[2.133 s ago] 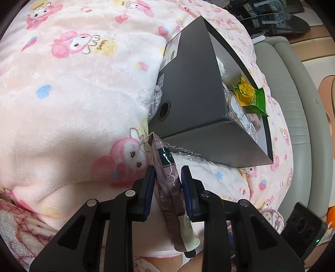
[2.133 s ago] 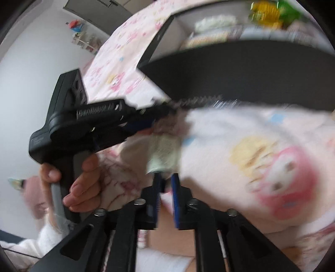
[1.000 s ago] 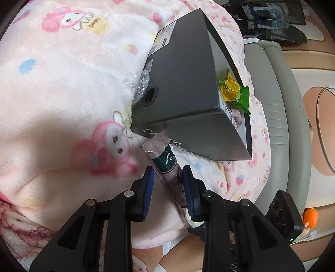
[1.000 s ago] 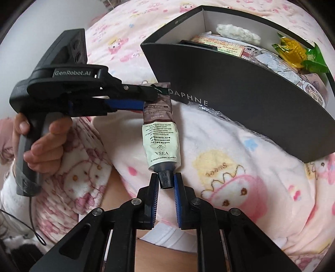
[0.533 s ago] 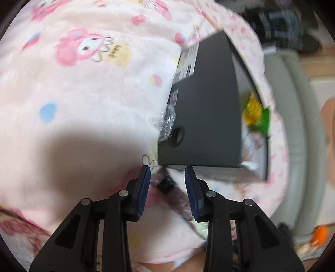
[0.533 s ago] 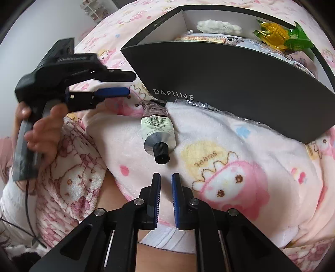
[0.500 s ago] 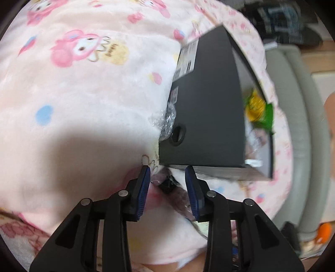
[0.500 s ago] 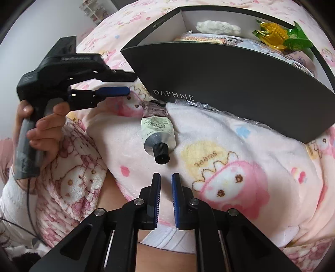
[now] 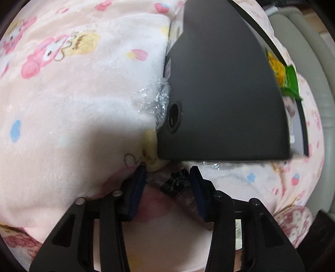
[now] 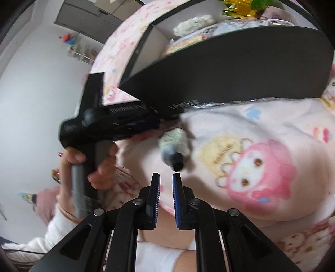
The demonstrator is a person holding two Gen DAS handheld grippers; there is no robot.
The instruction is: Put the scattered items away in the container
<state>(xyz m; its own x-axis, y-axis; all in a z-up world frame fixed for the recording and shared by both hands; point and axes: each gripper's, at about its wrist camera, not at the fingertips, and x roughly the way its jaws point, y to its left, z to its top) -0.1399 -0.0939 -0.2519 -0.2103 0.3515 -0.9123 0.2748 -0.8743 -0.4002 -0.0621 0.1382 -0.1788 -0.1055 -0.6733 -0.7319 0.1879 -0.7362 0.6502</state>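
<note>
A hand-cream tube (image 10: pixel 174 144) with a black cap lies on the pink blanket beside the black DAPHNE box (image 10: pixel 230 69). In the left wrist view its crimped end (image 9: pixel 175 184) lies between the fingers of my open left gripper (image 9: pixel 167 169), close to the box's (image 9: pixel 219 87) lower corner. My right gripper (image 10: pixel 166 174) is slightly open and empty, just short of the tube's cap. The left gripper's body (image 10: pixel 108 123) shows in the right wrist view, its fingers at the tube's far end. The box holds a yellow-green packet (image 9: pixel 280 71) and other items.
The pink cartoon-print blanket (image 9: pixel 73 104) covers the surface. Crinkled clear plastic (image 9: pixel 152 100) sits against the box's side. A grey padded edge (image 9: pixel 309 52) runs at the right. A white wall and cabinet (image 10: pixel 88 18) lie behind.
Both grippers let go of the tube, which now lies on the blanket. The left gripper has moved back down around its crimped end; the right gripper has come closer to the cap.
</note>
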